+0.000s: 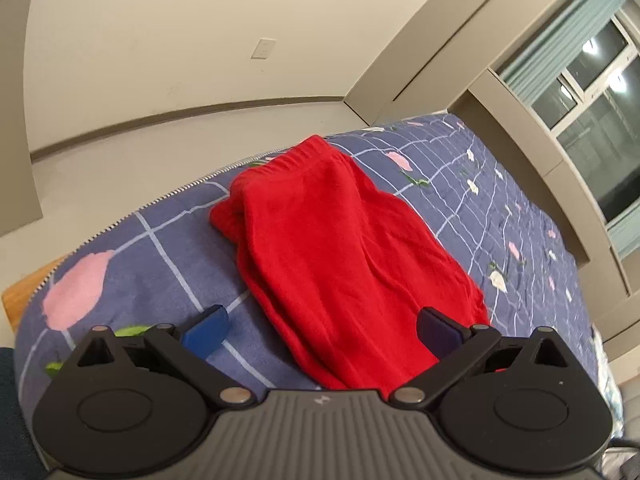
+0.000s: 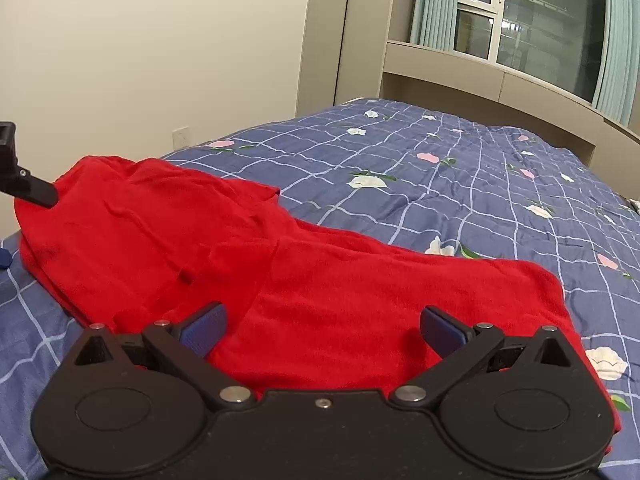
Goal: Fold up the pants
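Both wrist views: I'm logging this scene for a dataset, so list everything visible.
pants: one, red, lying across the near part of the bed
quilt: one, blue grid with pink and white flowers, covering the bed
wall socket: one, white, on the cream wall
window: one, dark panes, beyond the bed
curtains: pale teal, beside the window
left gripper: open, blue pads, over the pants
right gripper: open, blue pads, over the pants

Counted one pair of red fleece pants (image 1: pixel 340 248) on one blue checked floral quilt (image 2: pixel 460 168). Saw two black two-finger grippers, left (image 1: pixel 322 330) and right (image 2: pixel 322 330). Noted one white wall socket (image 1: pixel 263 48).
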Motion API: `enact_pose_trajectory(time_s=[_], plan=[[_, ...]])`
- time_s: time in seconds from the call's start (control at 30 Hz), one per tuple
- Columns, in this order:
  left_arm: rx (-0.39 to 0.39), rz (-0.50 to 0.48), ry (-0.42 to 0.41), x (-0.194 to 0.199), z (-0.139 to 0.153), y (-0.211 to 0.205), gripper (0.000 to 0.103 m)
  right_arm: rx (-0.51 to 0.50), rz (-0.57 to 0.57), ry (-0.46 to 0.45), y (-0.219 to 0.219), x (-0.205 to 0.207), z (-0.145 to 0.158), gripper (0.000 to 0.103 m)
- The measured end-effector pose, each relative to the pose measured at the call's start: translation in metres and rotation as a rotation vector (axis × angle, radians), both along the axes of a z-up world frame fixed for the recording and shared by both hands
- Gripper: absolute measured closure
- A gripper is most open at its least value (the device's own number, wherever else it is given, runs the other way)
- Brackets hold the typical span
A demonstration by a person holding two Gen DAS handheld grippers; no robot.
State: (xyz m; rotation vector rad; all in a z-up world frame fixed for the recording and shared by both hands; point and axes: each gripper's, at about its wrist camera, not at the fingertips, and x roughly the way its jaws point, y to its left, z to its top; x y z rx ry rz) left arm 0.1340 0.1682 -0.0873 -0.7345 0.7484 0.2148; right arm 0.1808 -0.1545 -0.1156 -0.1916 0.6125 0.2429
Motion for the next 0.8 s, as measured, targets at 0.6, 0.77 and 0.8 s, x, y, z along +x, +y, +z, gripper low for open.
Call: enact_pose_trajectory(time_s=[0.6, 0.77, 0.8], plan=[[-0.123, 0.009, -0.089, -0.001, -0.006, 0.014, 0.029, -0.046, -0.004, -0.069, 0.007, -0.011, -0.008, 0.000], [-0.117, 0.011, -0.073, -0.001, -0.007, 0.013, 0.045, -0.047, -0.004, -0.070, 0.007, -0.011, -0.008, 0.000], [-0.111, 0.012, -0.071, -0.001, -0.007, 0.013, 0.048, -0.046, -0.004, -0.070, 0.007, -0.011, -0.008, 0.000]])
